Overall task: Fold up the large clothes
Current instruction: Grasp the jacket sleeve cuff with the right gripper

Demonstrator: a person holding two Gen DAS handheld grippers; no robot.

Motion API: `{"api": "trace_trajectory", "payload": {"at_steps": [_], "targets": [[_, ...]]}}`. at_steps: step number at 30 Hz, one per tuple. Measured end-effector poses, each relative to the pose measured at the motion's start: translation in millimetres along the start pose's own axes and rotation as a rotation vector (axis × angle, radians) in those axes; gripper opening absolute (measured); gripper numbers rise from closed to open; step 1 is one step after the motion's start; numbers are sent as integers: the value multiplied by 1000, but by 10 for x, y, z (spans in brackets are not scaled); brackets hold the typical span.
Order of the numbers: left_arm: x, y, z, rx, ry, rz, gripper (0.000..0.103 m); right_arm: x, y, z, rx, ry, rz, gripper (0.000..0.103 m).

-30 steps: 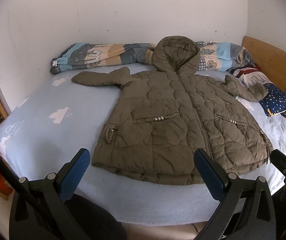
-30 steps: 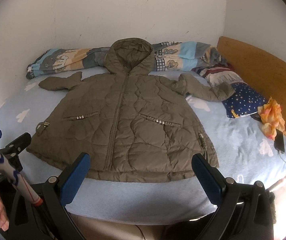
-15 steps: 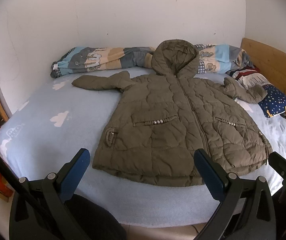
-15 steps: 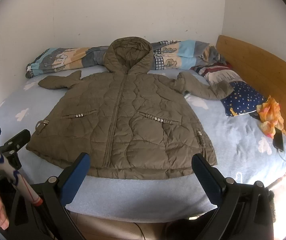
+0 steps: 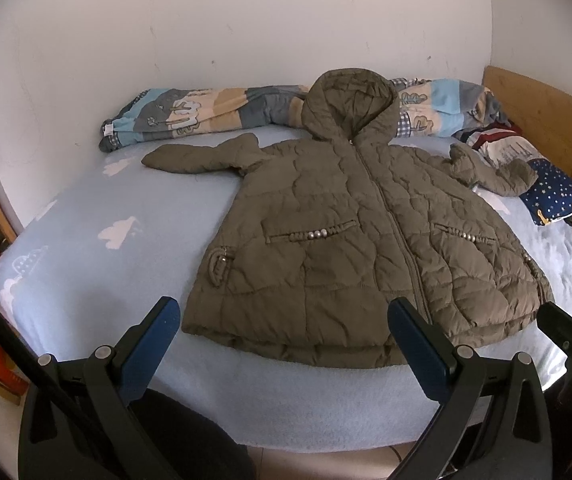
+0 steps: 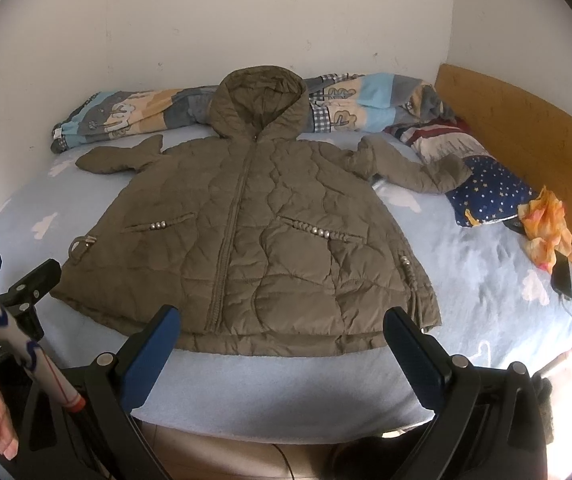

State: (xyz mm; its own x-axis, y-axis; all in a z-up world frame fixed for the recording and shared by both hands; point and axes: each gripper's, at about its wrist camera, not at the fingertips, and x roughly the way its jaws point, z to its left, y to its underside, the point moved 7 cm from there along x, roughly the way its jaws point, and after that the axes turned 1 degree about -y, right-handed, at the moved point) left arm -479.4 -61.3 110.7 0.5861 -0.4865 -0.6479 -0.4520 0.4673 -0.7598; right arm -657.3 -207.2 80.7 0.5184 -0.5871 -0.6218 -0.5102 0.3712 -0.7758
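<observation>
Left gripper [image 5: 282,344] and right gripper [image 6: 280,342]: both spread wide, empty, above the near bed [image 6: 286,384] edge. Beyond: olive hooded coat [image 6: 246,240] lay flat, zipped, hem nearest, hood toward wall, sleeves outstretched. Around: rolled quilt [image 6: 134,118], starred pillow [image 6: 490,196], orange cloth [image 6: 550,224], phone [image 6: 562,276]

The bed [image 5: 86,248] has open blue sheet on the left of the jacket [image 5: 358,248] and a clear strip along the near edge below its hem. At the far side a rolled quilt [image 5: 206,116] lies against the wall, touching the hood. On the right, a star-print pillow [image 6: 490,196], an orange cloth [image 6: 550,224] and a phone [image 6: 562,276] crowd the space before the wooden headboard [image 6: 526,128].
</observation>
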Motion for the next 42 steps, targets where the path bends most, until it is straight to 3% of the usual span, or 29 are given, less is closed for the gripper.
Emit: {"api": "trace_trajectory", "payload": {"at_steps": [9,14,19,23,25,29,35,42], "targets": [[114,-21,-64,20,-6,7,103,116,32,-22,35,-10,32,103],[341,-397,-119,23,-6,-25,103,281,-56,-185,80,-40,48,103],[858,-1128,-247,17,-28,-77,103,511,-453,-924,251,-83,35,103],[1596,-1502,-384,11,-39,-42,103,754,-772,-1729,414,-61,37,100],[1990,-1466,-423,21,-33,26,103,905,-898,-2100,467,-50,30,98],[2696,-1278,-475,18,-13,245,103,1297,-1109,-2763,586,-38,63,89],[3017,-1270,-567,71,-42,275,103,2125,-1367,-3717,739,-19,117,69],[3029,-1293,-627,98,-33,245,103,3014,-1629,-4511,861,23,92,54]]}}
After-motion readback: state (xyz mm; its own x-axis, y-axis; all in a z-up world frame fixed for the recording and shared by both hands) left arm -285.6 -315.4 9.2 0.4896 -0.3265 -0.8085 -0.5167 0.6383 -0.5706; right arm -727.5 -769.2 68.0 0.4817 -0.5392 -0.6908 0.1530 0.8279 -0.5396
